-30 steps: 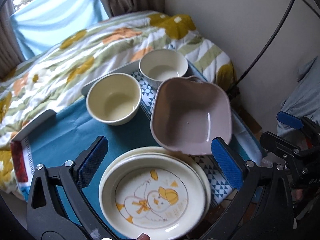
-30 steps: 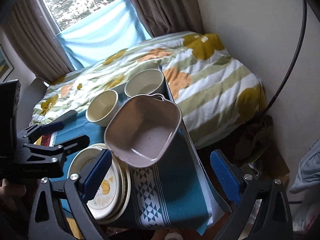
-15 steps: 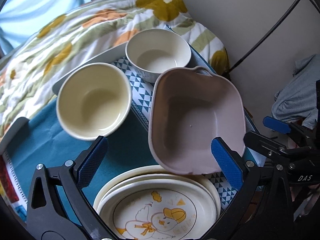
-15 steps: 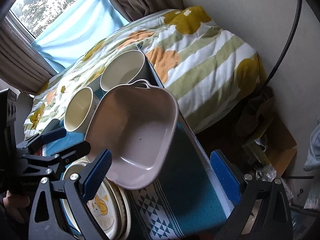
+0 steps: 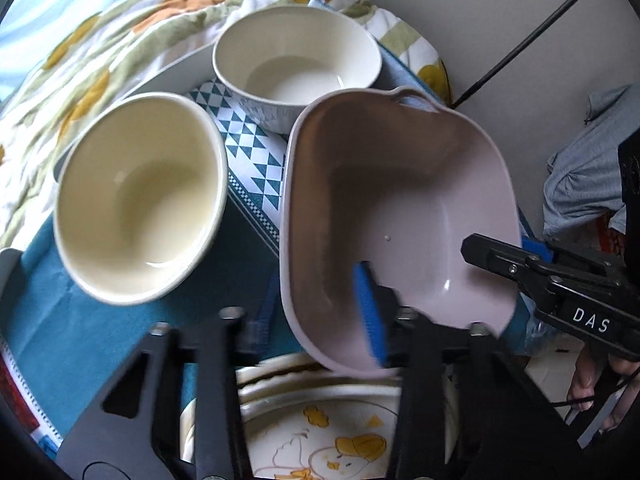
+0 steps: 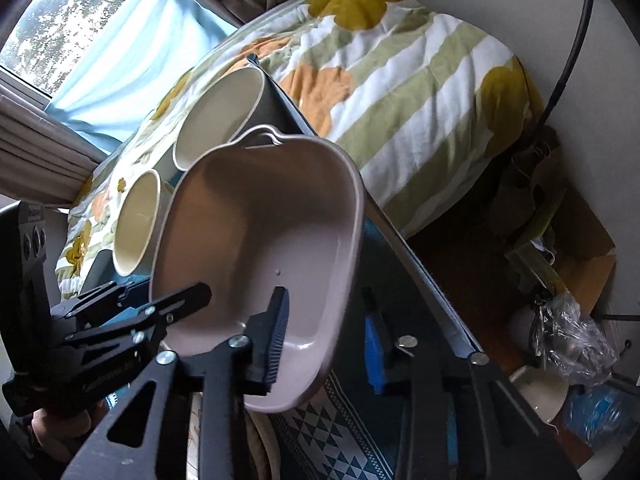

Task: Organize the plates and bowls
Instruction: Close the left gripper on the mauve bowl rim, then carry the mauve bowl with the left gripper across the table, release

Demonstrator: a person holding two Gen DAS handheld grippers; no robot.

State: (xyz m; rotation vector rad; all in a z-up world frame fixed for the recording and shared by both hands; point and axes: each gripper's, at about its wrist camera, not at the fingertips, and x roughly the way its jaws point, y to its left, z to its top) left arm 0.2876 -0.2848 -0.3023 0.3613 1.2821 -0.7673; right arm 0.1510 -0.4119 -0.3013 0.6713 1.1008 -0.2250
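The 2 grippers have just closed on the tilted pink dish (image 5: 400,208): left gripper (image 5: 320,312) on its near-left wall, right gripper (image 6: 324,340) on its near-right wall.

Floral quilt (image 6: 400,92) beside the teal patterned cloth (image 5: 80,320); blue curtain (image 6: 132,52) behind.

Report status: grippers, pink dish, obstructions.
Both jaws just closed: left gripper and right gripper each clamp the pink dish rim. Dish tilted over the plates. Nothing in the way.
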